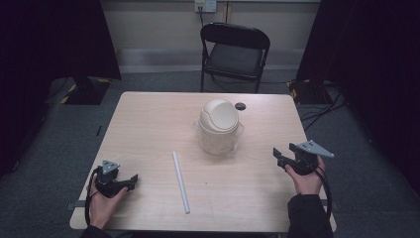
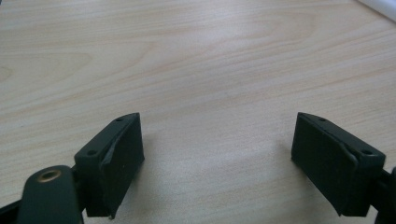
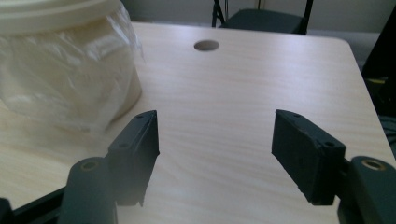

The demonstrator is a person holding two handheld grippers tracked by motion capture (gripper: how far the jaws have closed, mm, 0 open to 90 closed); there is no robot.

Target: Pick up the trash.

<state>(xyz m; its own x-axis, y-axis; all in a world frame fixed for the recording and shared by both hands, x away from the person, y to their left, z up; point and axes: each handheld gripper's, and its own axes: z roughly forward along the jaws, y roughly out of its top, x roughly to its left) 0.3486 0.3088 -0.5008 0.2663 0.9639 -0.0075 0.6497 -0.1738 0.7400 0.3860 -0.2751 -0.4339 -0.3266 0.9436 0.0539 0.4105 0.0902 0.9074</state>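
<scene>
Resting on a light wood table [image 1: 148,119], both the left gripper [image 1: 132,180] and right gripper [image 1: 277,154] gape empty; bin [image 1: 218,126] at centre, white tube [image 1: 181,182] toward 6 o'clock, folding chair [image 1: 234,54] at 12 o'clock.

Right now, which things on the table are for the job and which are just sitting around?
For the job: the white tube, the small cream swing-lid bin, both open grippers, left gripper and right gripper.
Just around: folding chair, table's cable hole.
</scene>
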